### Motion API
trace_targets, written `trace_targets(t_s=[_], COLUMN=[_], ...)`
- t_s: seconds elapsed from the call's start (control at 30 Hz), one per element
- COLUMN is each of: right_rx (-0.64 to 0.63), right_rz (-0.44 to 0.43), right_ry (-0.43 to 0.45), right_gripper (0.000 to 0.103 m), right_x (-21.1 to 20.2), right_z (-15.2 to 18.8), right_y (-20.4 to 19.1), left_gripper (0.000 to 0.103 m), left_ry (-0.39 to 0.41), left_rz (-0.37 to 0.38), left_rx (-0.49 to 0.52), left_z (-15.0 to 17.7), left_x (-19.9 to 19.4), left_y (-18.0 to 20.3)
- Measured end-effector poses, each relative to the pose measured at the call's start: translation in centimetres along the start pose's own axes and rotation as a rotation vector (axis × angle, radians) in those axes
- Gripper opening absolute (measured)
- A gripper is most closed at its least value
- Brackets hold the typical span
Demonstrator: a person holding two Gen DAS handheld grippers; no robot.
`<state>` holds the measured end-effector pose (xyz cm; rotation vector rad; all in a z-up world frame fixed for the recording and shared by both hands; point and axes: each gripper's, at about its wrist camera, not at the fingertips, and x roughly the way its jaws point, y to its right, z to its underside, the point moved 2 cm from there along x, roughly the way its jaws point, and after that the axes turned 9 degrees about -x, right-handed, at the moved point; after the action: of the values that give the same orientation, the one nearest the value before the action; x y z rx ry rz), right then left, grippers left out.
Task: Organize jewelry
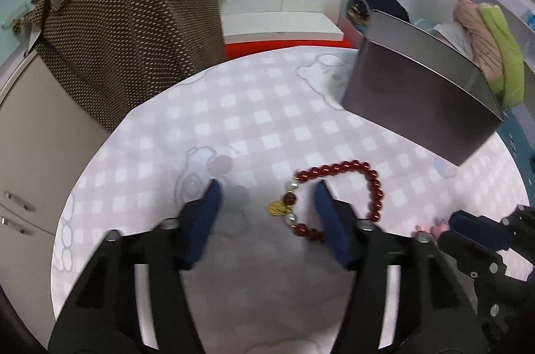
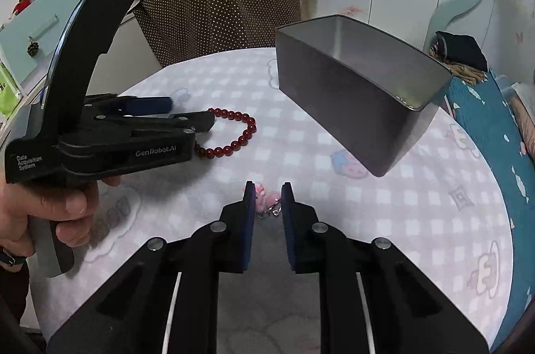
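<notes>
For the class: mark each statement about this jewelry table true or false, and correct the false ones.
1. The red bead bracelet lies on the table. True.
2. The grey tin has its lid on. False: it is open-topped.
3. The right tool has a small pink item between its fingers. True.
4. The left tool grips the tin. False: it is at the bracelet.
</notes>
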<state>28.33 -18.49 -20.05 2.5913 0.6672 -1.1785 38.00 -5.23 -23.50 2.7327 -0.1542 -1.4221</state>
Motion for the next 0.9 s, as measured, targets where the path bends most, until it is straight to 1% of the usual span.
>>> trace_targets(t_s=[0.03,0.07,0.1,0.13,0.2,0.27,0.37,0.5,0.67,0.77,0.83,0.87,0.9], right_rx=[-0.001,-0.002,-0.003,-0.005,-0.011,-0.011,-0.005,-0.004,-0.009,-0.035,-0.066,-0.086,-0.103], right_rz=[0.001,0.001,0.001,0.001,0.006,0.008,0.013,0.016,0.008,-0.002,0.001,0.015,0.028], right_ry=[0.0,0.0,0.0,-0.001,-0.006,-0.015,-0.023,-0.036,-0.044,-0.05,-0.051,-0.053,-0.054], right_gripper=[0.014,0.014,0.014,0.014,0.014,0.014,0.015,0.023,0.024,0.026,0.023,0.02,0.02], right_x=[0.0,-0.1,-0.2,-0.2,-0.2,0.0,0.1,0.4,0.8,1.3,1.4,1.5,1.6], right_z=[0.0,0.0,0.0,0.1,0.2,0.2,0.4,0.5,0.5,0.3,0.2,0.1,0.1], right_y=[0.0,-0.1,-0.2,-0.3,-0.4,-0.4,-0.4,-0.4,-0.5,-1.0,-1.5,-1.7,-1.9], left_gripper=[0.034,0.017,0.013,0.012,0.008,0.008,0.008,0.008,0.008,0.008,0.008,0.008,0.008], left_ry=[-0.004,-0.009,-0.017,-0.021,-0.022,-0.017,-0.001,0.02,0.036,0.047,0.055,0.059,0.062], left_rz=[0.009,0.02,0.04,0.053,0.07,0.084,0.084,0.086,0.088,0.09,0.093,0.092,0.093], left_rx=[0.011,0.018,0.021,0.02,0.024,0.017,0.009,-0.008,-0.017,-0.022,-0.025,-0.026,-0.027], left_z=[0.0,0.1,0.2,0.3,0.7,1.2,1.8,2.2,2.4,2.5,2.5,2.5,2.5], left_x=[-0.1,-0.2,-0.4,-0.6,-1.0,-1.6,-2.6,-4.0,-5.1,-5.9,-6.4,-6.6,-6.8], left_y=[0.2,0.3,0.3,0.5,0.3,0.0,-0.7,-1.7,-2.3,-2.5,-2.7,-2.7,-2.8])
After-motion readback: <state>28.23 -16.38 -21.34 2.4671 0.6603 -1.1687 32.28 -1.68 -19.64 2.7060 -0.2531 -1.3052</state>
